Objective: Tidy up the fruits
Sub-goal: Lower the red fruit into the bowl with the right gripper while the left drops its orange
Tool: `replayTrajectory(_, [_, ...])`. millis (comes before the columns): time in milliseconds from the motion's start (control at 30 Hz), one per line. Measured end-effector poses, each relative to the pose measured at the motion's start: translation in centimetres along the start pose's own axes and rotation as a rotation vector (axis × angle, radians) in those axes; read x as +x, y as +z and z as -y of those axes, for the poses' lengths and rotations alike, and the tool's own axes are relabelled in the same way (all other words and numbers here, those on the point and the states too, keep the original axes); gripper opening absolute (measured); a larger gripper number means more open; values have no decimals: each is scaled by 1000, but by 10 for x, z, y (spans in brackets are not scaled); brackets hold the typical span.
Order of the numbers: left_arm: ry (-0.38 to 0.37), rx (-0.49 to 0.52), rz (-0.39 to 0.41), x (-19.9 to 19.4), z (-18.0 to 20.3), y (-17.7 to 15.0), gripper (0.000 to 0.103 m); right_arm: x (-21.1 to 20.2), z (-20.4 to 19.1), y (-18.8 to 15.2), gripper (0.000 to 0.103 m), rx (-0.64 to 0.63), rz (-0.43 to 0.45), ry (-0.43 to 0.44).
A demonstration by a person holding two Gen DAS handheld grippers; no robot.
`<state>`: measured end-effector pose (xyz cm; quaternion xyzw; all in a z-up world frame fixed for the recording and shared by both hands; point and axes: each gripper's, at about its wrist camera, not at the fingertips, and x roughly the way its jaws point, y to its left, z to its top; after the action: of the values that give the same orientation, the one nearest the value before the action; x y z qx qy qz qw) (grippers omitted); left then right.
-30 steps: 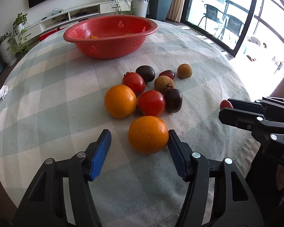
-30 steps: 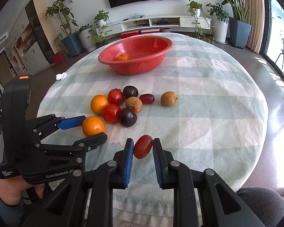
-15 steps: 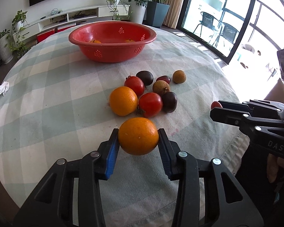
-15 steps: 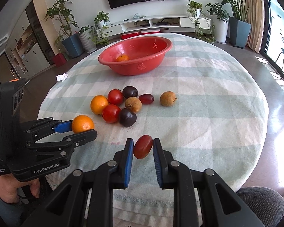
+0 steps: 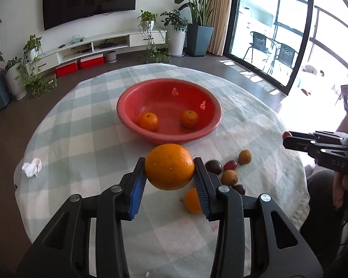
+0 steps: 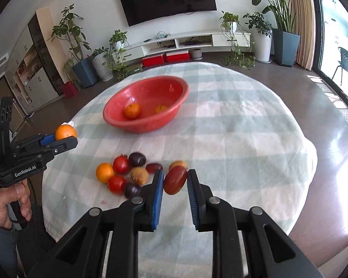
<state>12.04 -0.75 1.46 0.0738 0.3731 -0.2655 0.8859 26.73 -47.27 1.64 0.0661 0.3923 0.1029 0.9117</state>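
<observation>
red bowl (image 5: 214,106), two oranges (image 5: 148,121) inside, well apart

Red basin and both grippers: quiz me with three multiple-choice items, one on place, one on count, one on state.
1. Where is the red basin?
A. on the checked tablecloth
B. on the floor
C. on the TV shelf

2. How many oranges lie in the basin?
A. none
B. two
C. five

3. What does the right gripper hold?
A. nothing, jaws wide open
B. a large orange
C. a dark red oval fruit

Key: 1 A, the basin stands on the tablecloth beyond the loose fruit. 2 B, the left wrist view shows one orange and a second inside. 3 C, the red oval fruit sits between its pads, while the left gripper clamps the large orange.
</observation>
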Motion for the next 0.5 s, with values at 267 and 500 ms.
replayTrajectory(267, [-1,99,-75,66,5,66,38,43,-11,102,23,-41,12,120])
replayTrajectory(500, [-20,129,-163,124,4,76,38,123,-33,135,23,-70,-122,162])
